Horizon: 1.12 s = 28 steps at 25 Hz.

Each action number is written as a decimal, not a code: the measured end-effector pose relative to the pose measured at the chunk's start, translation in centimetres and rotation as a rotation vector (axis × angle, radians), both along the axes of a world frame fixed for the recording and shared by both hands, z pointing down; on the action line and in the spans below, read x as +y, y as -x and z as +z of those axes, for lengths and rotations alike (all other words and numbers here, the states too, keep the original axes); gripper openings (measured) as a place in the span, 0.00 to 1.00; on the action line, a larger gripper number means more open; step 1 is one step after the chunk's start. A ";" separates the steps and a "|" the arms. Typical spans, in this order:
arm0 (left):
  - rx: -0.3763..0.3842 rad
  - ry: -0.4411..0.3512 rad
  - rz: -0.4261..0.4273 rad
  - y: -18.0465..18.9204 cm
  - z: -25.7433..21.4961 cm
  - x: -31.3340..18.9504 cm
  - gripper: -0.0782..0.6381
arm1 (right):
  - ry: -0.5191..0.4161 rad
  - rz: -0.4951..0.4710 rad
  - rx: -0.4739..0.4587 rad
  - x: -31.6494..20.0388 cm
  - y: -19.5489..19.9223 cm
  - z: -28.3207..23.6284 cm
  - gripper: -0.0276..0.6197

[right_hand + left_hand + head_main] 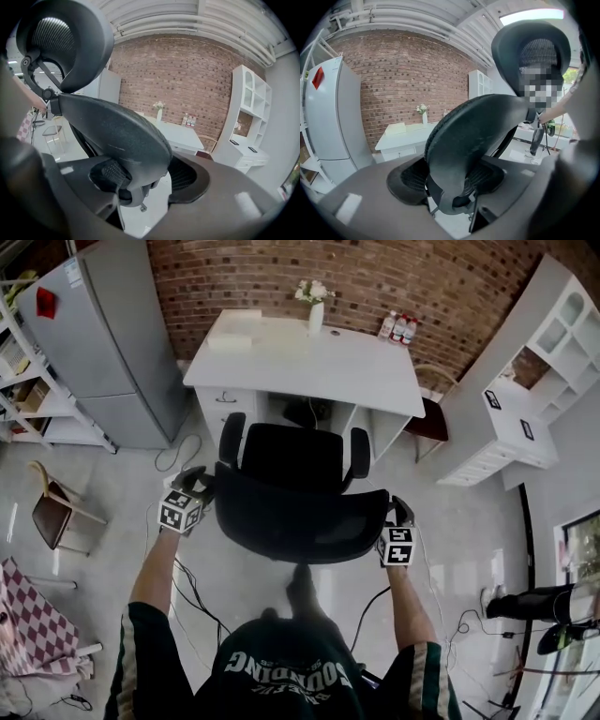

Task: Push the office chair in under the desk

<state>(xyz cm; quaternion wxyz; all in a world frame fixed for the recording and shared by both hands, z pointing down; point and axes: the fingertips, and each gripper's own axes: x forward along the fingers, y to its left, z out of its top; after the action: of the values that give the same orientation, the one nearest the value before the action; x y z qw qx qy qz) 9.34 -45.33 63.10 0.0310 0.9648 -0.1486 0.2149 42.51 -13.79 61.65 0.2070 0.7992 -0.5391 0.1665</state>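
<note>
A black mesh office chair (300,521) stands in front of the white desk (356,362), its seat (291,457) and armrests pointing at the desk's knee gap. My left gripper (195,486) is at the backrest's left edge and my right gripper (398,514) at its right edge. In the left gripper view the backrest (473,136) fills the space between the jaws of the left gripper (452,183), and the headrest (534,51) rises above. In the right gripper view the backrest (117,136) sits the same way in the right gripper (140,180).
A grey fridge (103,343) stands left of the desk and a white cabinet (497,427) to its right. A vase (316,310) and bottles (398,329) are on the desk. A small wooden chair (56,507) is at the left; cables (187,587) lie on the floor.
</note>
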 end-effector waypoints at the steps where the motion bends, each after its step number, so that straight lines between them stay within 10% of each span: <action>1: -0.004 0.001 0.005 -0.6 0.0 -0.1 0.44 | -0.005 0.008 0.000 0.0 -0.4 0.0 0.44; 28: 0.024 -0.018 -0.039 -7.2 -0.3 -3.7 0.44 | -0.056 -0.048 -0.017 -4.7 -8.1 -0.2 0.43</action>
<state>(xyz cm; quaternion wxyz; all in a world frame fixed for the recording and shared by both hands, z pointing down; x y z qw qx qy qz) 16.57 -49.04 62.84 0.0283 0.9644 -0.1689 0.2014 50.62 -18.49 61.40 0.1838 0.7900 -0.5645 0.1529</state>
